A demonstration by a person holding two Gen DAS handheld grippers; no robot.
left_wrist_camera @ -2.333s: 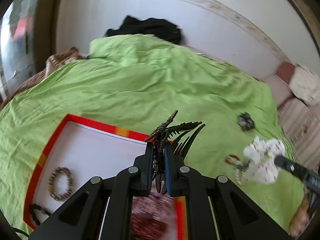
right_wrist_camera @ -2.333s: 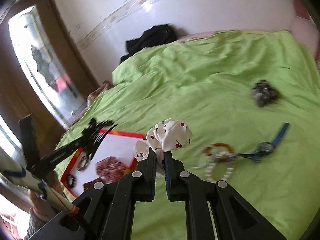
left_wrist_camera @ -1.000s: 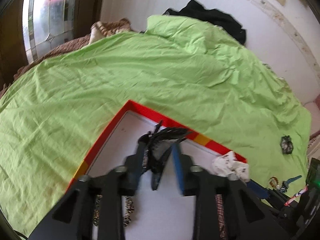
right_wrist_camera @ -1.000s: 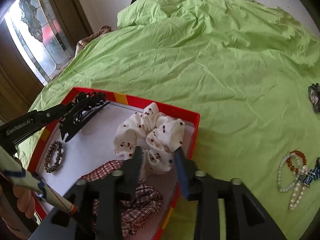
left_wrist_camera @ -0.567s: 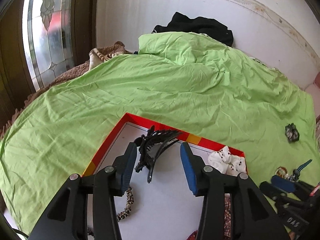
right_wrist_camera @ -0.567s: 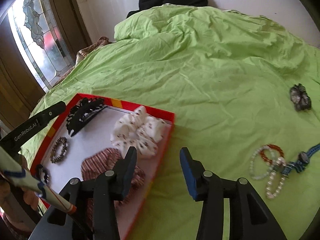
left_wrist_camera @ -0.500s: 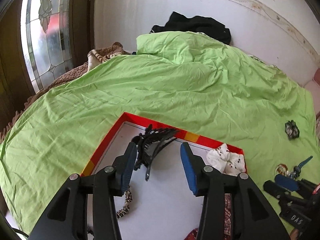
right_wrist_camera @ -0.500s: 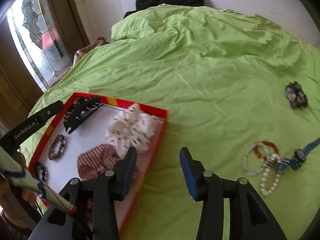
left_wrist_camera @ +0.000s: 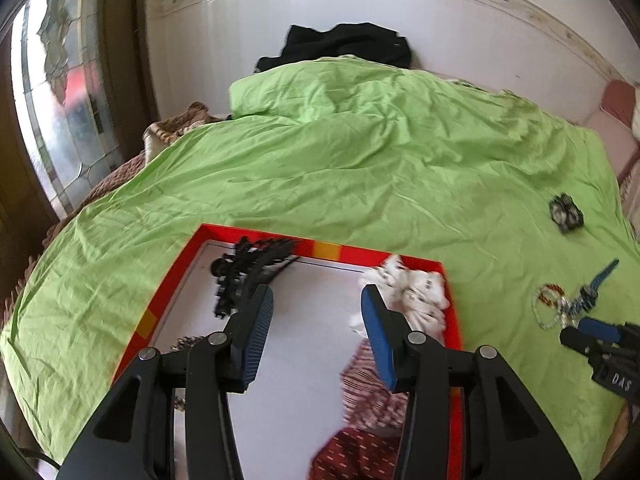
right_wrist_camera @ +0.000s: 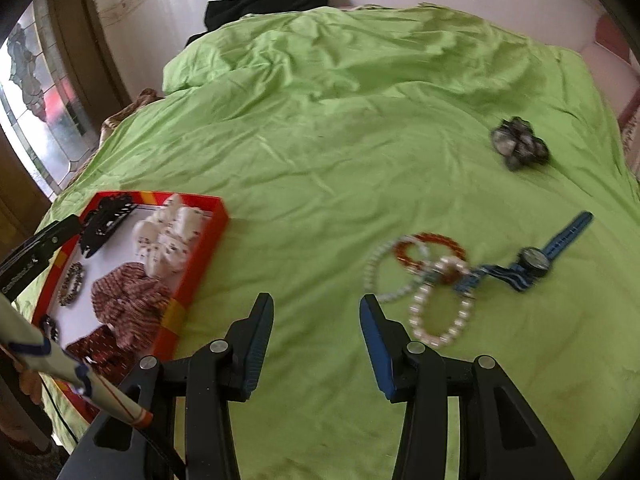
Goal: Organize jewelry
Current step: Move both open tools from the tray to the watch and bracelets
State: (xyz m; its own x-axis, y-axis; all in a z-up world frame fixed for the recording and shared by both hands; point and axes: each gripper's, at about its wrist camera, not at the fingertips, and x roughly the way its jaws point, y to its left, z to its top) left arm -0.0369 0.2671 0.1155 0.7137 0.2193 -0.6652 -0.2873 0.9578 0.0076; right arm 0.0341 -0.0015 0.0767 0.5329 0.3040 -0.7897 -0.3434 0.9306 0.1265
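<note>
A red-rimmed tray point(left_wrist_camera: 328, 249) point(right_wrist_camera: 204, 260) lies on the green bedspread. In it are a black claw hair clip point(left_wrist_camera: 248, 272) point(right_wrist_camera: 106, 220), a white cherry-print scrunchie point(left_wrist_camera: 412, 292) point(right_wrist_camera: 170, 236), a red plaid scrunchie point(right_wrist_camera: 128, 300) and a beaded bracelet point(right_wrist_camera: 71, 283). My left gripper point(left_wrist_camera: 317, 320) is open and empty above the tray. My right gripper point(right_wrist_camera: 316, 322) is open and empty over the bedspread, left of a pile of bead bracelets point(right_wrist_camera: 424, 276) point(left_wrist_camera: 550, 306) and a blue watch point(right_wrist_camera: 536, 258).
A dark scrunchie point(right_wrist_camera: 520, 146) point(left_wrist_camera: 565, 213) lies far right on the bedspread point(right_wrist_camera: 320, 140). Black clothing point(left_wrist_camera: 344, 46) is heaped by the white wall. A stained-glass window point(left_wrist_camera: 60, 92) is at the left. The right gripper shows in the left wrist view point(left_wrist_camera: 600, 340).
Both grippers opened and let go: the hair clip and the white scrunchie now lie in the tray. The right gripper swung right toward the bracelets; the left pulled back.
</note>
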